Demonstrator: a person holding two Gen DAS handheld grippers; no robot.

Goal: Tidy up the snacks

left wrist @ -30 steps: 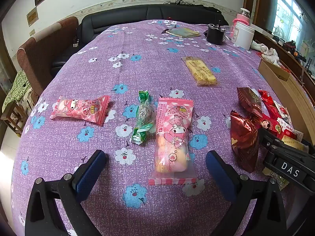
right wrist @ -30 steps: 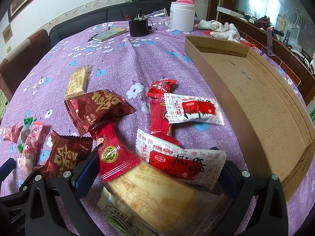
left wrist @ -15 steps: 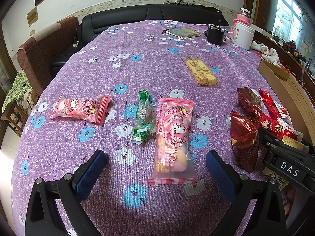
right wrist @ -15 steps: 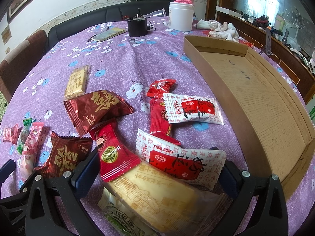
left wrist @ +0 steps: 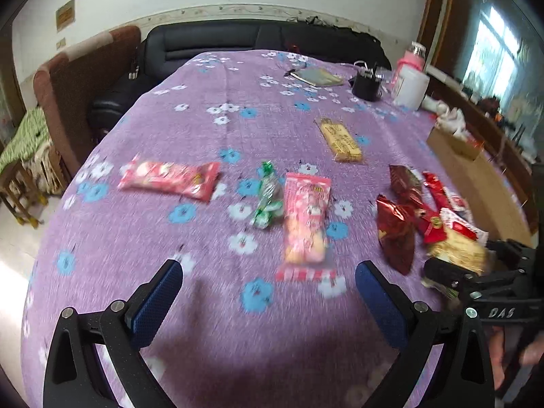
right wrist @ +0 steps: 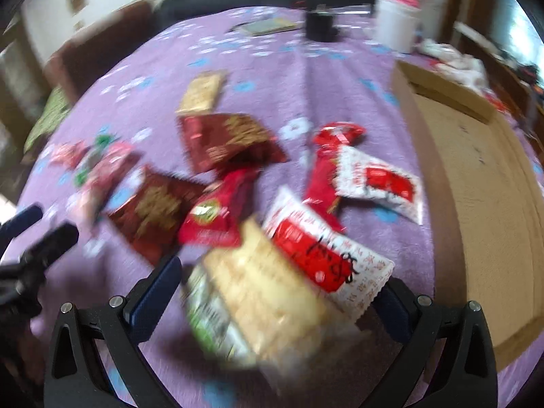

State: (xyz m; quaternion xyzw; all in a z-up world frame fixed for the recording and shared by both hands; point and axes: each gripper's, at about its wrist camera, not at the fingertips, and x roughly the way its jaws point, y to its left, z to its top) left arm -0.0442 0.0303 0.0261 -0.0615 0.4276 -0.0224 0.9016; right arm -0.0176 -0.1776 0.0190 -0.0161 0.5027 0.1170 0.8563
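Snack packets lie scattered on the purple flowered tablecloth [left wrist: 210, 129]. My left gripper [left wrist: 268, 285] is open above the cloth, just short of a long pink packet [left wrist: 306, 217] and a green candy [left wrist: 268, 200]. Another pink packet [left wrist: 170, 180] lies further left. My right gripper [right wrist: 275, 289] is open, with a yellow biscuit pack [right wrist: 265, 292] and a white-and-red packet [right wrist: 319, 248] lying between its fingers. Dark red packets [right wrist: 231, 142] and red ones [right wrist: 210, 217] lie just beyond. The cardboard tray [right wrist: 476, 176] stands to the right. Both views are blurred.
A yellow wafer bar [left wrist: 341, 139] lies mid-table. A black cup [left wrist: 365, 85], a white jar [left wrist: 411, 88] and a notebook [left wrist: 318, 76] stand at the far side. A sofa and an armchair [left wrist: 78, 78] border the table. The left gripper's fingers [right wrist: 34, 231] show in the right wrist view.
Both grippers are moving, so both views are now blurred. The left one has pulled back and risen a little. The right view has swung left. Both stay open, and no packet has visibly moved.
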